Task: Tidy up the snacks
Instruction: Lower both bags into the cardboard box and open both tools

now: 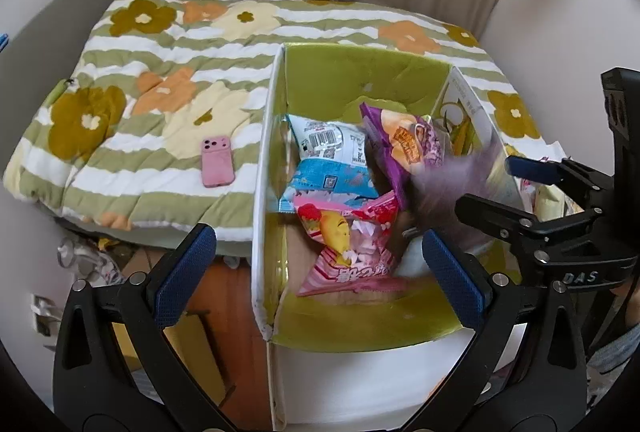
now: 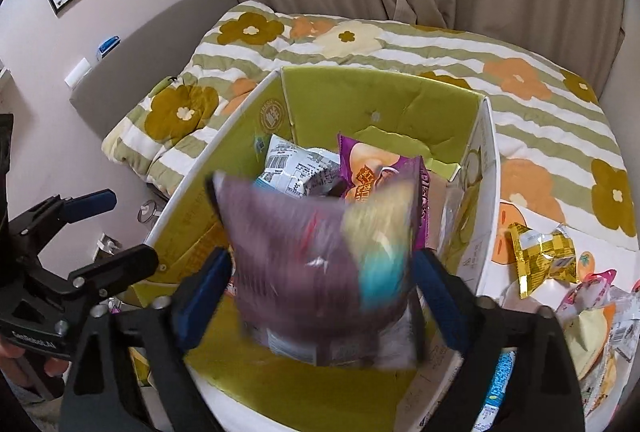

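Observation:
A cardboard box with green inner flaps stands against the bed and holds several snack packs: a white one, a blue one, a pink one and a purple one. A blurred purple snack bag hangs between my right gripper's wide-spread fingers over the box; it looks loose and in motion. It shows as a purple blur in the left wrist view. My left gripper is open and empty over the box's near left corner.
A pink phone lies on the flowered quilt left of the box. More snacks lie right of the box, among them a gold pack. Curtains hang behind the bed. Clutter sits on the floor at the lower left.

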Action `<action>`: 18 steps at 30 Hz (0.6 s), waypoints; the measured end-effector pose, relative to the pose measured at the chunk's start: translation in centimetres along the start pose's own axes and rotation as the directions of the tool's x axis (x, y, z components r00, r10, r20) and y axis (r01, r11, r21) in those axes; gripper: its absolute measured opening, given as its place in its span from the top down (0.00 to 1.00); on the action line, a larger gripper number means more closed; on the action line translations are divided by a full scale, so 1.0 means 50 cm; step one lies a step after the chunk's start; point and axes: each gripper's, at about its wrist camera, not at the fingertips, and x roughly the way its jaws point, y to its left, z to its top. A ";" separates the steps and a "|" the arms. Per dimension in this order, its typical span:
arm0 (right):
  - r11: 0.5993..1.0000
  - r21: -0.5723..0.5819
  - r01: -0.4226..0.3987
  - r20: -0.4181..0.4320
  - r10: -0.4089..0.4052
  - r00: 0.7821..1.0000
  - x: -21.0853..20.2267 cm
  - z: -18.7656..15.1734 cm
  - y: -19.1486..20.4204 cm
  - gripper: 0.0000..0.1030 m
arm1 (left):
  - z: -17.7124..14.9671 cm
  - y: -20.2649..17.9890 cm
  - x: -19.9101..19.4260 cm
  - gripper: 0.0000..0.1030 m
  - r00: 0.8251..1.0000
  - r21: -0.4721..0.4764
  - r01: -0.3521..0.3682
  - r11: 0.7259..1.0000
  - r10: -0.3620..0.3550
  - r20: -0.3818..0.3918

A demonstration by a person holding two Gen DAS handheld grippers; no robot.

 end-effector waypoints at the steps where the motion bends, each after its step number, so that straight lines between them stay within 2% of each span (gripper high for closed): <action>1: 1.000 -0.001 -0.001 0.010 0.001 1.000 -0.002 -0.004 -0.001 0.03 | -0.003 -0.001 0.002 0.01 1.000 0.000 -0.002 1.000 0.002 -0.004; 9: 1.000 -0.004 0.011 0.011 -0.011 1.000 -0.027 -0.032 -0.010 0.02 | -0.018 -0.007 -0.005 0.01 1.000 -0.021 -0.003 1.000 0.003 -0.013; 18: 1.000 -0.006 0.011 0.078 -0.011 0.997 -0.101 -0.040 -0.016 0.02 | -0.021 -0.054 -0.050 0.01 0.999 -0.008 -0.026 1.000 0.026 0.041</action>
